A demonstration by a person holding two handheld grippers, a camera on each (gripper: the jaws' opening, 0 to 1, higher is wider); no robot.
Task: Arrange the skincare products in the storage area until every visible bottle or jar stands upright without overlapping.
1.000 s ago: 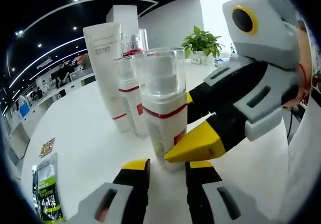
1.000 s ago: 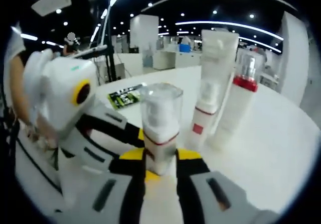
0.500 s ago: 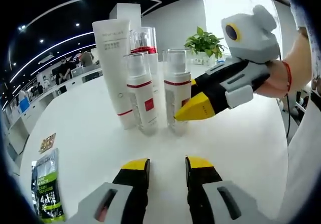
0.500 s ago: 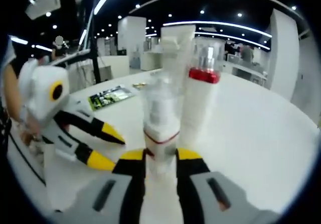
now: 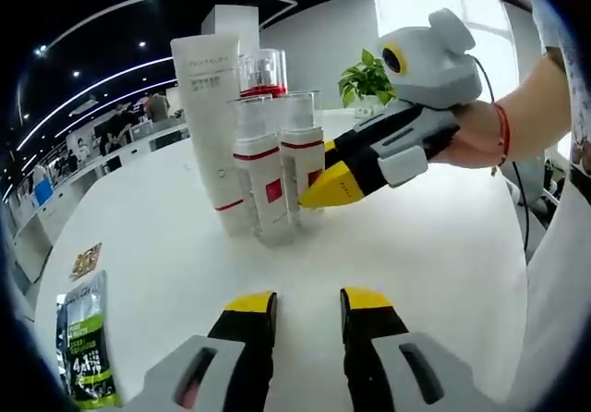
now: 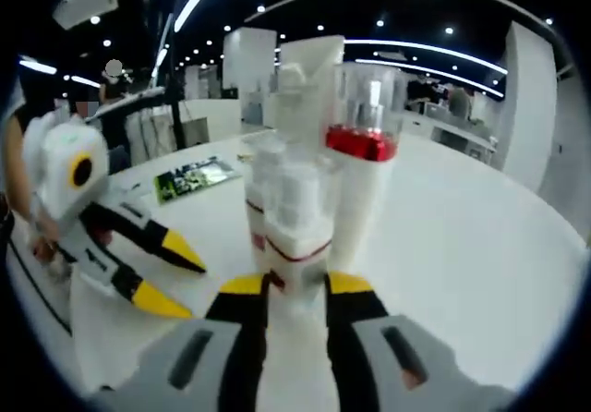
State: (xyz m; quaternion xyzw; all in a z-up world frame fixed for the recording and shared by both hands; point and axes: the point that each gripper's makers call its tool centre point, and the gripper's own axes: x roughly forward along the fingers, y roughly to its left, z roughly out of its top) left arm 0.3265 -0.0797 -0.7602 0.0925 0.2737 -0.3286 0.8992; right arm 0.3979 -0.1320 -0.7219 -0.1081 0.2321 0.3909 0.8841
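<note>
A pump bottle (image 6: 297, 223) is clasped by the right gripper (image 6: 295, 292) beside upright bottles and a tube (image 5: 211, 126) on the worktop (image 5: 434, 246). The left gripper (image 5: 307, 303) is held narrowly parted, empty. A green sachet (image 5: 85, 352) is seen nearby.

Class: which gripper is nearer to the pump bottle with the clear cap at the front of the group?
Right. The right gripper has its jaws around the pump bottle; the left gripper sits back from it on the white table, jaws apart.
</note>
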